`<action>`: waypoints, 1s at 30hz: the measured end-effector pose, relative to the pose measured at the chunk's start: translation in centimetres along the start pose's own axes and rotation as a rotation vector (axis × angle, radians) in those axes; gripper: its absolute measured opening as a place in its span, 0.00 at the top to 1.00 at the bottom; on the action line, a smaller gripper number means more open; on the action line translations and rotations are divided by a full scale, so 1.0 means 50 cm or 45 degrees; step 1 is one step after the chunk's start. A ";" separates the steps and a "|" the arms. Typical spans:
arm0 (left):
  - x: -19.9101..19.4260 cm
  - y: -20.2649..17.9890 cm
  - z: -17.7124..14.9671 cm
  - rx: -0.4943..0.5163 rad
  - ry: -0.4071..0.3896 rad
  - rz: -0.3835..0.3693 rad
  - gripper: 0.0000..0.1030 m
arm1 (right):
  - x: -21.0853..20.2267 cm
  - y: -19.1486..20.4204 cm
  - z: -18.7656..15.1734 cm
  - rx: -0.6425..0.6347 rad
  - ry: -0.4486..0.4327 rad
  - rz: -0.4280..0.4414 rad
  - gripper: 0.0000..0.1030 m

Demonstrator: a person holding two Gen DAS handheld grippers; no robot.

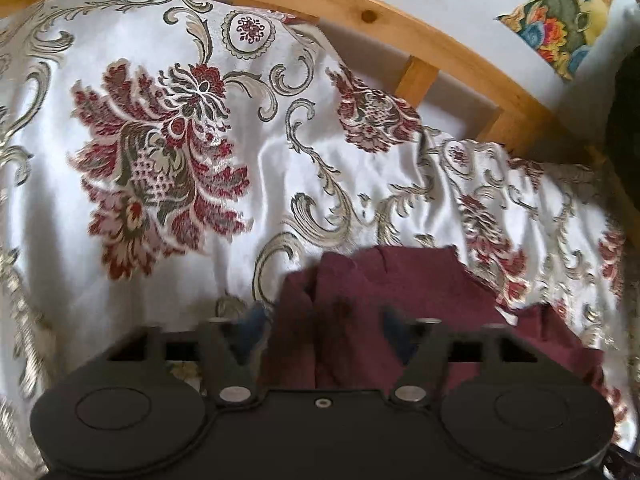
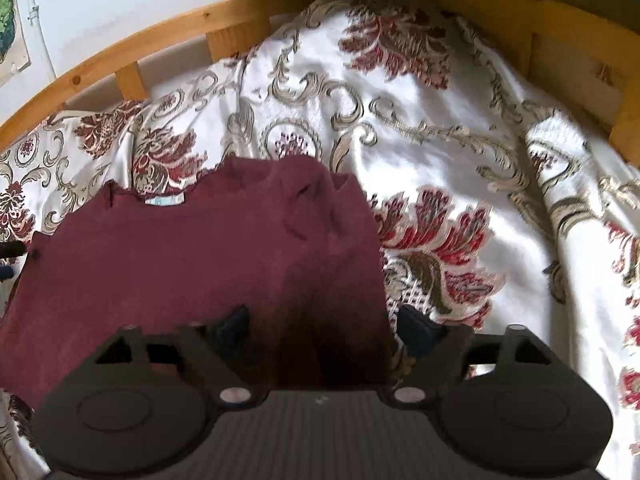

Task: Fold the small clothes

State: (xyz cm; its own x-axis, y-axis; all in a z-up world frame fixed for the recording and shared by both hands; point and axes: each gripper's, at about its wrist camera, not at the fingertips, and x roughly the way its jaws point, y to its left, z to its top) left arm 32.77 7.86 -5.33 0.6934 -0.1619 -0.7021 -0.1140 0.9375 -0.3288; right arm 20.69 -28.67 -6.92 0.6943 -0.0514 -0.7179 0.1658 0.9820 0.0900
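Note:
A small maroon garment (image 2: 192,248) lies on a white floral bedspread (image 2: 440,152), neck label at the far edge. In the right wrist view my right gripper (image 2: 324,324) is open, its fingers spread over the garment's right edge, one finger on the cloth and the other off it over the bedspread. In the left wrist view my left gripper (image 1: 324,320) is open, with the garment's (image 1: 400,292) left edge between its spread fingers. The cloth looks bunched there. Neither gripper pinches the fabric.
A wooden bed rail (image 1: 440,44) curves around the far side of the bedspread (image 1: 160,140); it also shows in the right wrist view (image 2: 160,40). A colourful cushion or picture (image 1: 568,12) is at the far right by the wall.

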 end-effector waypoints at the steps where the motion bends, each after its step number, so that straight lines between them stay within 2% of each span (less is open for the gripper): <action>1: -0.012 -0.003 -0.007 0.020 0.000 -0.002 0.20 | 0.001 0.003 0.001 -0.014 -0.003 -0.014 0.13; 3: -0.041 -0.019 -0.027 0.109 0.006 0.004 0.13 | 0.010 0.010 0.002 -0.056 -0.022 -0.056 0.05; 4: -0.049 -0.030 -0.036 0.160 0.018 0.014 0.07 | 0.016 0.015 0.003 -0.087 -0.049 -0.092 0.05; 5: -0.053 -0.041 -0.045 0.215 0.036 0.034 0.05 | 0.023 0.018 0.006 -0.119 -0.098 -0.121 0.04; 7: -0.053 -0.068 -0.065 0.332 0.079 0.089 0.04 | 0.046 0.026 0.021 -0.190 -0.183 -0.173 0.04; 9: -0.044 -0.091 -0.082 0.438 0.123 0.138 0.04 | 0.075 0.033 0.036 -0.259 -0.222 -0.214 0.04; 12: -0.027 -0.100 -0.096 0.522 0.185 0.204 0.04 | 0.110 0.029 0.044 -0.290 -0.247 -0.297 0.04; 13: -0.023 -0.097 -0.097 0.517 0.203 0.217 0.03 | 0.118 0.020 0.044 -0.274 -0.241 -0.330 0.04; 16: -0.008 -0.077 -0.091 0.442 0.251 0.247 0.03 | 0.119 -0.005 0.046 -0.187 -0.253 -0.290 0.04; 20: -0.001 -0.063 -0.084 0.380 0.262 0.242 0.03 | 0.096 -0.028 0.051 -0.056 -0.269 -0.211 0.03; 24: -0.008 -0.066 -0.079 0.370 0.226 0.230 0.01 | 0.072 -0.043 0.050 0.043 -0.265 -0.165 0.01; 27: -0.017 -0.061 -0.072 0.334 0.181 0.235 0.01 | 0.057 -0.042 0.045 0.064 -0.243 -0.203 0.00; 30: -0.035 -0.037 -0.053 0.236 0.110 0.247 0.01 | 0.041 -0.039 0.037 0.067 -0.220 -0.259 0.00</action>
State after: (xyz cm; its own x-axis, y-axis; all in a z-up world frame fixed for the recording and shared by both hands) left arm 29.86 5.59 -5.16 0.6074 0.0079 -0.7943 -0.1014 0.9925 -0.0676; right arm 23.07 -31.01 -7.28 0.7516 -0.2814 -0.5965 0.3470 0.9378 -0.0052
